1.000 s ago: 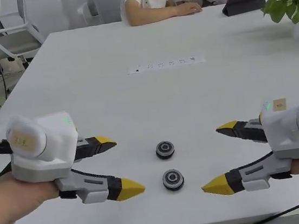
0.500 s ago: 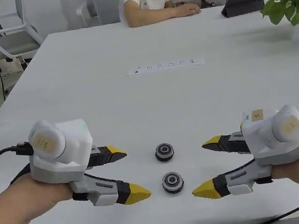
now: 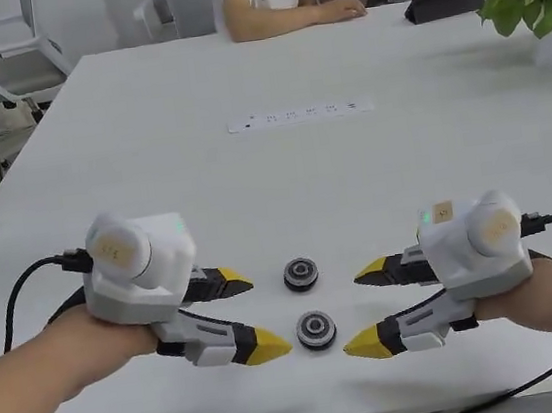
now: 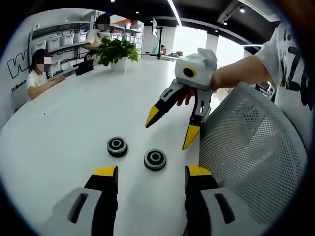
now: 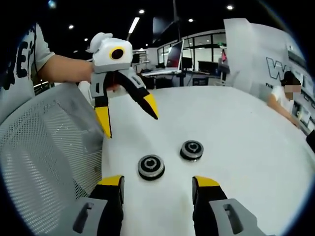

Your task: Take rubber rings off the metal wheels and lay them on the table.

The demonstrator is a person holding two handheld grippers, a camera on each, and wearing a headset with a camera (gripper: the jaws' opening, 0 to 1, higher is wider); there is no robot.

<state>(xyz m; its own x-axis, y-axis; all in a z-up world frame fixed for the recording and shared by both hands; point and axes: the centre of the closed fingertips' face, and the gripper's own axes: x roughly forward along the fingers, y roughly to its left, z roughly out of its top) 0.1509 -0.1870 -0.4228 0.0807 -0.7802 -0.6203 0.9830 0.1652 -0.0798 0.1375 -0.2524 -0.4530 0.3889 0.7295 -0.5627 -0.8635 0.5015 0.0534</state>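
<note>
1. Head view: a white left gripper (image 3: 257,312) with yellow-tipped black jaws and its twin, the right gripper (image 3: 362,309), face each other low over a broad white table (image 3: 303,183). Both have their jaws spread wide and grasp nothing. Between their tips lie two small round metal wheels ringed in black rubber, the near wheel (image 3: 316,329) and the far wheel (image 3: 301,274). They lie flat and apart, each wearing its ring. A flat white power strip (image 3: 300,115) lies farther up the table.
2. Left gripper view: the left gripper (image 4: 151,173) has its jaws parted, and the near wheel (image 4: 155,160) lies just ahead of the tips. The far wheel (image 4: 117,146) lies to its left. Beyond them the right gripper (image 4: 171,131) hangs above the table. A grey mesh chair back (image 4: 251,152) stands at right.
3. Right gripper view: the right gripper (image 5: 158,182), released, points at the near wheel (image 5: 151,166). The far wheel (image 5: 191,150) lies beside it, and the left gripper (image 5: 129,122) hangs above.
</note>
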